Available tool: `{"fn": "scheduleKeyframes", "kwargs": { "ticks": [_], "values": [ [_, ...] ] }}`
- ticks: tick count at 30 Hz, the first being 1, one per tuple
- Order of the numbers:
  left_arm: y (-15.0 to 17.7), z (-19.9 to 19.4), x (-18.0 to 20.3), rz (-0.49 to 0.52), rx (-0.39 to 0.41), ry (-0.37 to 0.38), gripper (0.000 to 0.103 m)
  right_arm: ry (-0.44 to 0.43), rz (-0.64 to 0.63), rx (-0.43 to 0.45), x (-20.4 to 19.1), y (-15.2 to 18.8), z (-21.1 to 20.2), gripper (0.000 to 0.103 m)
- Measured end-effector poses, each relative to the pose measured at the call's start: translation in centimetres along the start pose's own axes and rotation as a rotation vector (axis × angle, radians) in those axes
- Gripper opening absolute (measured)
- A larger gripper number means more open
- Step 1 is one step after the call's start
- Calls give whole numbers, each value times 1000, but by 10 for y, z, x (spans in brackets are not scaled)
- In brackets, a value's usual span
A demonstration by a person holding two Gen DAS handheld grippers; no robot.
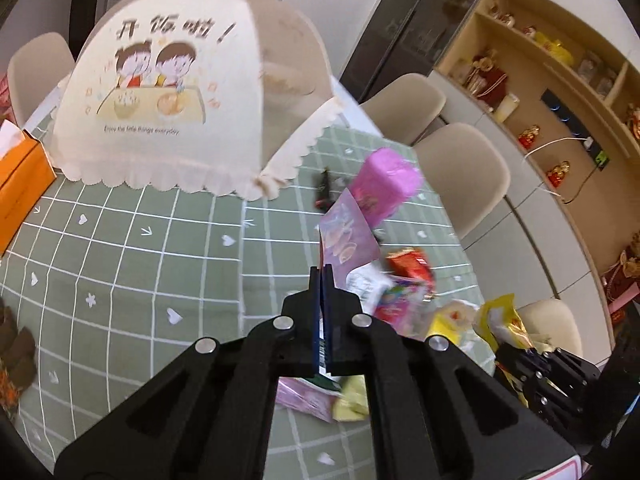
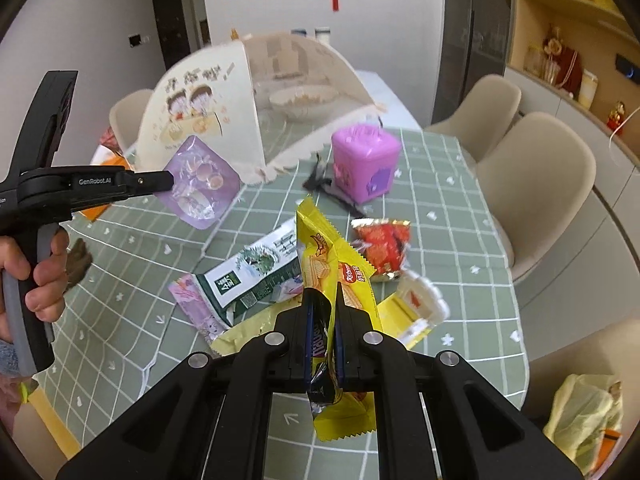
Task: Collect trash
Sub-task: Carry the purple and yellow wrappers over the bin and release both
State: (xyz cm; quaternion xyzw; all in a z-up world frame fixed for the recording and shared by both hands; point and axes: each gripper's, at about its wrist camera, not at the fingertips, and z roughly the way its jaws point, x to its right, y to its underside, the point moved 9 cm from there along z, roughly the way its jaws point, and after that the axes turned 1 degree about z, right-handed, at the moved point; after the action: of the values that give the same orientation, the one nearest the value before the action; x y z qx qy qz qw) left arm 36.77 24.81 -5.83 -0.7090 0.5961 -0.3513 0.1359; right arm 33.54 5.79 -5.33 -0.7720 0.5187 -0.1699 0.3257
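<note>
Left claw [image 1: 321,270] clenched on thin lilac foil snack pouch [image 1: 347,236]; right claw [image 2: 323,292] clenched on crinkly yellow biscuit wrapper [image 2: 340,276]. Slick film, thin pinch: likely to slip back onto green checked table [image 1: 120,240].

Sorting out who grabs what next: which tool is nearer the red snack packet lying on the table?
Right. The right tool, shut on a yellow wrapper, hangs just beside the red snack packet. The left tool, holding a purple pouch, is off across the table.
</note>
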Motion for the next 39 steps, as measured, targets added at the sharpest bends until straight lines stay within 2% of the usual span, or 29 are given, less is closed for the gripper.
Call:
{"fn": "scheduleKeyframes", "kwargs": {
  "ticks": [4,9,12,21,28,35,39],
  "values": [
    [11,-24,41,24,25,19,1,-3,-2,46,22,2,-39,9],
    [32,-45,108,76,46,59,1,36,4,81,63,12,-82,9],
    [48,-45,150,117,34,89,1,78,13,100,100,22,-111,9],
    [114,-24,289,246,-45,182,1,183,72,121,199,68,-166,9],
    [148,-2,355,251,-115,245,1,220,98,137,261,97,-198,9],
    [183,28,413,250,-227,315,1,244,136,153,314,116,-217,9],
    [208,50,447,277,-319,352,1,237,175,160,334,125,-222,9]
  ]
}}
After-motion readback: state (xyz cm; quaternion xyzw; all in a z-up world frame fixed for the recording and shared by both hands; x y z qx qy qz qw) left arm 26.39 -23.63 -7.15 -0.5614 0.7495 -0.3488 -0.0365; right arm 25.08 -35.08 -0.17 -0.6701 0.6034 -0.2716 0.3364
